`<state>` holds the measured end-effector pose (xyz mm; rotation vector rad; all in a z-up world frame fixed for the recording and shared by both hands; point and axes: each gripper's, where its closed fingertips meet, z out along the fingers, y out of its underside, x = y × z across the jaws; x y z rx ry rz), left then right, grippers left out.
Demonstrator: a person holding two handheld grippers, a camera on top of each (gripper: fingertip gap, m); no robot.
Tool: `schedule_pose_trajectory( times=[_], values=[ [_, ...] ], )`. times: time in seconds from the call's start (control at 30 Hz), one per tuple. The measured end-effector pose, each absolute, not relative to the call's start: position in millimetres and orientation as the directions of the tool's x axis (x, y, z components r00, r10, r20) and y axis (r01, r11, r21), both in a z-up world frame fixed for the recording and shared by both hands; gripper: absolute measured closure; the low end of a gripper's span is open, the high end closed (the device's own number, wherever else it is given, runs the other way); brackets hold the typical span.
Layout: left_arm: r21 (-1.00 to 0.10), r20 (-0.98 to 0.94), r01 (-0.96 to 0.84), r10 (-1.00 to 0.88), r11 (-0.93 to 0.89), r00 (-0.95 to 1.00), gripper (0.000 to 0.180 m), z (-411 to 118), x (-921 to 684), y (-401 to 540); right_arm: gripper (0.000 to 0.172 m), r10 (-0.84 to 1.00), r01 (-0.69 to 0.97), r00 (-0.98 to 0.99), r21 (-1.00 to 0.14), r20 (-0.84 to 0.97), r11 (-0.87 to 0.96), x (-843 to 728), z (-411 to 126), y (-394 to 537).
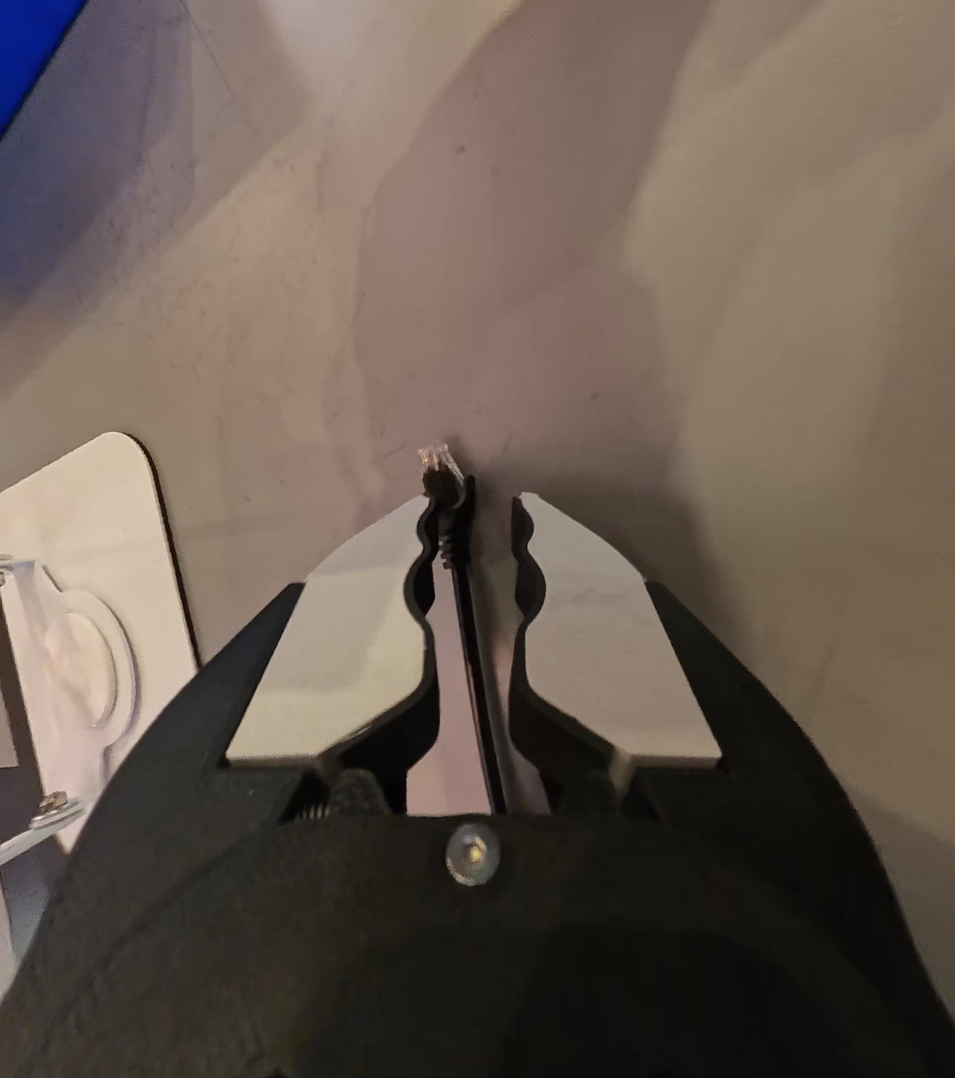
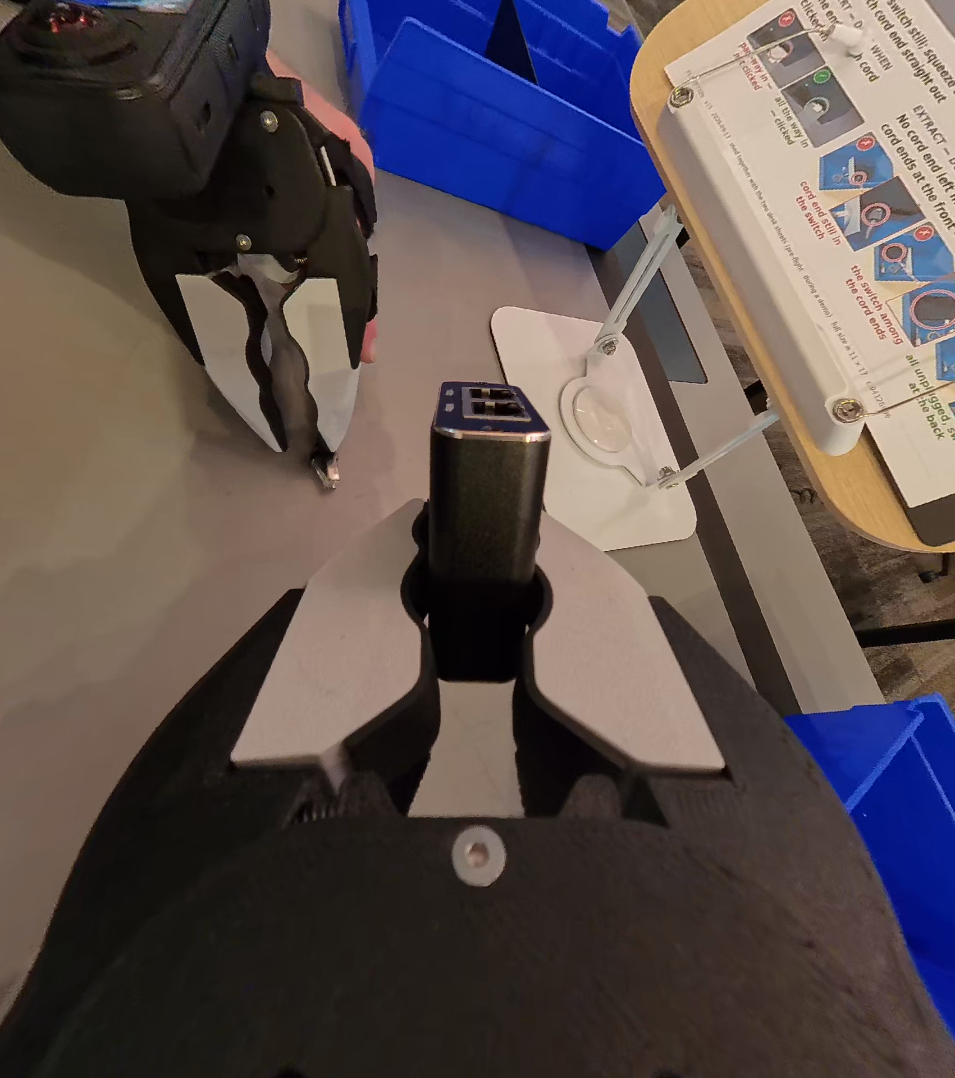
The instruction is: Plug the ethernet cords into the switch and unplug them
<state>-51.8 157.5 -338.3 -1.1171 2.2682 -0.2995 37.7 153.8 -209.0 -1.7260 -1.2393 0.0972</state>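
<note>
Switch (image 2: 486, 501): dark body clamped between right gripper (image 2: 481, 525) pads, port face pointing away, above grey table (image 2: 113, 583) | Ethernet cord (image 1: 466, 612): black, clear plug (image 1: 435, 461) protruding past left gripper (image 1: 472, 501) tips; jaws spread, right pad clear of cord | Blue bins (image 2: 492, 128) far.

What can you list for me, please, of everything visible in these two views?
switch: one, black with blue port face, in the right gripper.
ethernet cord: one, black with clear plug, between the left gripper's open jaws.
bins: several, blue, far and near table edges.
stand base: one, white, on the grey table.
instruction board: one, wood-edged, at right.
hand: one, holding the left gripper.
</note>
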Motion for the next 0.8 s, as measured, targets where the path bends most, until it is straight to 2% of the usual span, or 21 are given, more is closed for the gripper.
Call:
schedule_pose_trajectory(
  times=[0.3,0.43,0.6,0.8],
  values=[
    [-0.409,-0.42,-0.643,-0.759,0.648,-0.498,0.159,-340,-52,160,0.145,0.763,0.685,0.475,-0.729,0.438,-0.008,37,-209,153],
    [-0.45,-0.379,-0.657,-0.795,0.605,-0.473,0.16,-342,-49,164,0.146,0.764,0.687,0.472,-0.726,0.44,-0.006,36,-208,152],
    [-0.42,-0.408,-0.653,-0.774,0.631,-0.485,0.162,-343,-48,166,0.146,0.762,0.686,0.472,-0.727,0.443,-0.001,36,-205,151],
    [-0.37,-0.476,-0.655,-0.74,0.659,-0.475,0.149,-337,-48,171,0.145,0.759,0.681,0.476,-0.732,0.444,0.001,39,-203,151]
  ],
)
